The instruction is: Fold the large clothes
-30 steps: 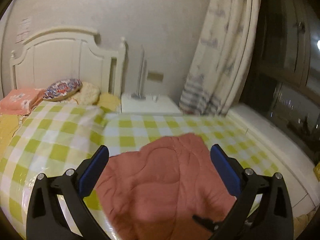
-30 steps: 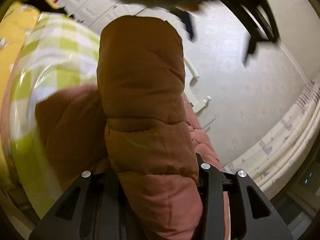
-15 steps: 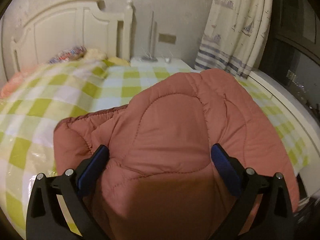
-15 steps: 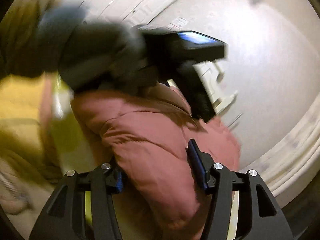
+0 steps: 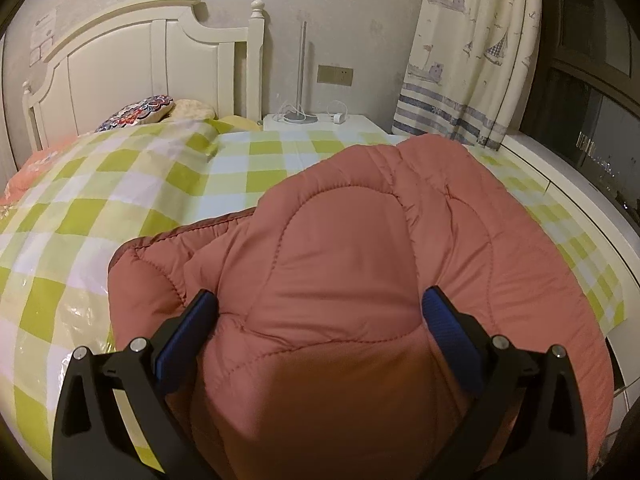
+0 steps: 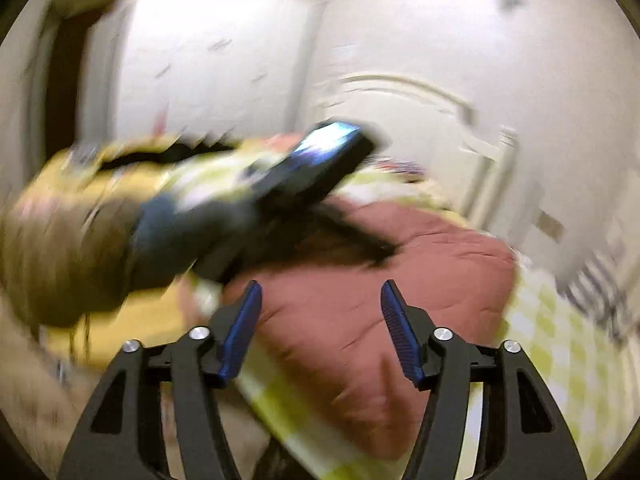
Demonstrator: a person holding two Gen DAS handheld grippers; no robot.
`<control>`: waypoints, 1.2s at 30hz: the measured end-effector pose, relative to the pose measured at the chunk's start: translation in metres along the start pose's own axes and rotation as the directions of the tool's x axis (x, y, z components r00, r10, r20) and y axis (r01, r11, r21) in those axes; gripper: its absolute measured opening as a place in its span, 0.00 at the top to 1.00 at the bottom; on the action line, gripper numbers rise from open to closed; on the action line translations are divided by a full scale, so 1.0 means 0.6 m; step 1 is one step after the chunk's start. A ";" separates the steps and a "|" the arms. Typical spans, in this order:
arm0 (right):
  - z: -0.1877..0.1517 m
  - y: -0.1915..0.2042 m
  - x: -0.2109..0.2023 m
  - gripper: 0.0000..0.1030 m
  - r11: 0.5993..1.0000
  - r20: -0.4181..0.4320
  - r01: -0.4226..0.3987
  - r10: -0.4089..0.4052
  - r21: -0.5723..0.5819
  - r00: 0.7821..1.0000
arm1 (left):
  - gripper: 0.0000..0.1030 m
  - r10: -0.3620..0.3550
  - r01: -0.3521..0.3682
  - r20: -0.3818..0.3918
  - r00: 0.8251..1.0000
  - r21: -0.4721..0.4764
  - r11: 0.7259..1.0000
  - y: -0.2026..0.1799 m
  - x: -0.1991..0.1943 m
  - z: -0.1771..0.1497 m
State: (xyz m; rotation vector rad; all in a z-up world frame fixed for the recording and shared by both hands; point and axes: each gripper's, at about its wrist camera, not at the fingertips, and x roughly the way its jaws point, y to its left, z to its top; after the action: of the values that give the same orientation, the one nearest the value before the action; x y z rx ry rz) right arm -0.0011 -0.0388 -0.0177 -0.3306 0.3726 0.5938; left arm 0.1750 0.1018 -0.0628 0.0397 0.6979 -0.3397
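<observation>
A salmon-pink quilted padded jacket (image 5: 360,264) lies bunched on the green-and-white checked bed cover (image 5: 120,184). My left gripper (image 5: 320,312) is open, its blue-padded fingers spread wide over the near part of the jacket. In the blurred right wrist view the jacket (image 6: 360,300) lies on the bed ahead. My right gripper (image 6: 320,312) is open and empty above its near edge. The other hand-held gripper and the person's arm (image 6: 256,200) reach over the jacket from the left.
A white headboard (image 5: 120,60) and pillows (image 5: 144,110) stand at the far end of the bed. A white nightstand (image 5: 320,122) with a lamp, a sailboat-print curtain (image 5: 472,60) and a white window ledge (image 5: 568,200) lie to the right.
My right gripper has let go of the jacket, opened and pulled back. My left gripper has moved down close over the jacket, which now lies folded over on the bed.
</observation>
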 end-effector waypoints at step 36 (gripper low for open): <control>0.115 -0.161 0.124 0.08 0.979 -0.034 0.164 -0.161 0.118 0.986 | 0.02 0.037 -0.050 -0.054 0.998 -0.264 0.963 0.048 0.019 0.015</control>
State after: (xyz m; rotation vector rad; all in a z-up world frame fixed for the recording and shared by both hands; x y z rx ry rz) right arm 0.1301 -0.0510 0.0298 -0.2498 0.3986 0.4050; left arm 0.1981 0.1243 -0.0651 -0.1920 0.7846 -0.2011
